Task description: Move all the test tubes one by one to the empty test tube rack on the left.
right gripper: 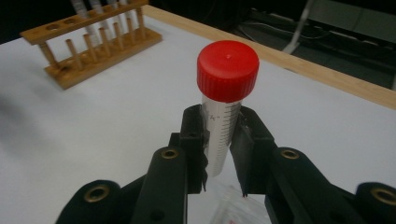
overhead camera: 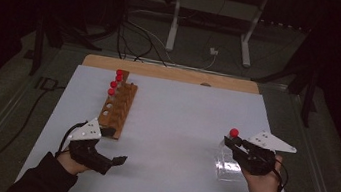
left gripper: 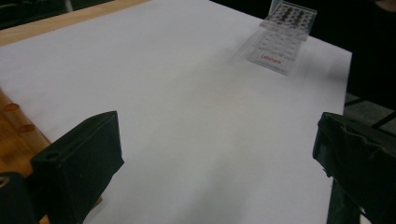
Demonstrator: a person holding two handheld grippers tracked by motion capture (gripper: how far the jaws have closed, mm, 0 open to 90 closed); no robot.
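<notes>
My right gripper [overhead camera: 231, 141] [right gripper: 223, 140] is shut on a clear graduated tube with a red screw cap [overhead camera: 234, 132] [right gripper: 227, 70], held upright above the white table sheet [overhead camera: 179, 127]. Just beneath it lies a clear plastic tube box [overhead camera: 227, 163] [right gripper: 231, 210]. A wooden tube rack [overhead camera: 117, 105] [right gripper: 88, 42] stands at the left, with several red-capped tubes [overhead camera: 116, 81] in its far holes. My left gripper [overhead camera: 115, 145] [left gripper: 215, 158] rests open beside the rack's near end, with nothing between its jaws.
The left gripper view looks across the sheet to the clear box [left gripper: 282, 37] with the rack's edge [left gripper: 14, 135] at its left. A bare wooden table strip [overhead camera: 172, 72] runs along the back. Cables and stand legs [overhead camera: 174, 21] lie on the floor beyond.
</notes>
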